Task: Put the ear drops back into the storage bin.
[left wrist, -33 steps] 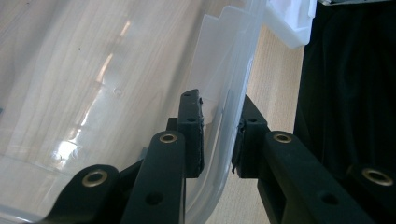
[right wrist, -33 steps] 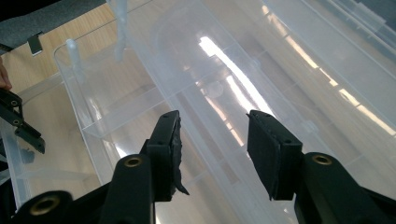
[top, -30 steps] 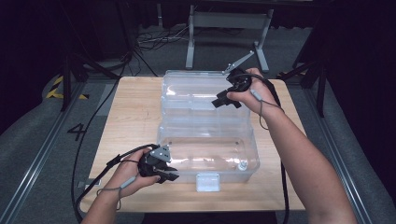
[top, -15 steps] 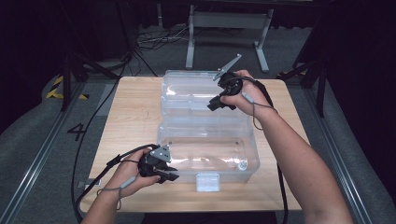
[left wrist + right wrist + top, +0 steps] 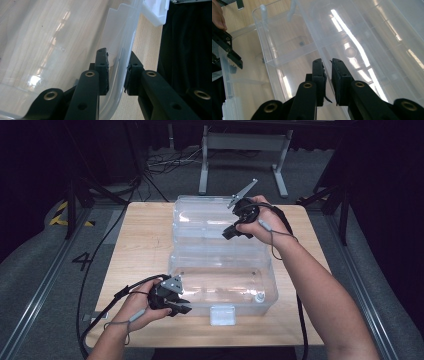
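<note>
Clear plastic storage box (image 5: 222, 287) lying open on the wooden table (image 5: 145, 245), lid (image 5: 205, 217) folded back.
Left gripper (image 5: 172, 301) is clamping the box's near-left rim; right gripper (image 5: 231, 233) has just been closing on the lid's edge. Confirm that bite, then swing the lid over slowly, base pinned.

A box (image 5: 222, 280) sits at the centre of the surface (image 5: 145, 245), its opened lid (image 5: 205, 217) lying behind it toward the upper frame. The left gripper (image 5: 175, 302) is at the box's lower-left corner, the right gripper (image 5: 235, 231) over the lid's right part.
</note>
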### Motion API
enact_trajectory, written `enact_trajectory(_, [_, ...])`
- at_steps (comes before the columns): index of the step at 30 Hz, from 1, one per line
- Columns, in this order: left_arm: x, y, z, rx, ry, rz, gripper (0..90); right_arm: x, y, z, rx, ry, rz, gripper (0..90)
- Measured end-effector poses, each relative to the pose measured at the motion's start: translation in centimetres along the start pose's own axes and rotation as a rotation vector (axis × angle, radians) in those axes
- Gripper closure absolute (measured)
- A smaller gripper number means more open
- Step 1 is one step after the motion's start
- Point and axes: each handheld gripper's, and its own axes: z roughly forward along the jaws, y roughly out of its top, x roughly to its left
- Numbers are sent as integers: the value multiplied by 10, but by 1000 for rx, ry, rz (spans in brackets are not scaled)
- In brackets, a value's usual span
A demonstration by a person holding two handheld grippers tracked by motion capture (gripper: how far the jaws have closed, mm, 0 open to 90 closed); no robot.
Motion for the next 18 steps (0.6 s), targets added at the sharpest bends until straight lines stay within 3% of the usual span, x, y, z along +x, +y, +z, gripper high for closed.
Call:
enact_trajectory(11, [0, 0, 0, 3, 5, 0, 770, 6, -1, -3, -6, -1, -13, 826])
enact_trajectory(18, [1, 1, 0, 2, 2, 1, 770, 17, -3, -7, -10, -1, -37, 831])
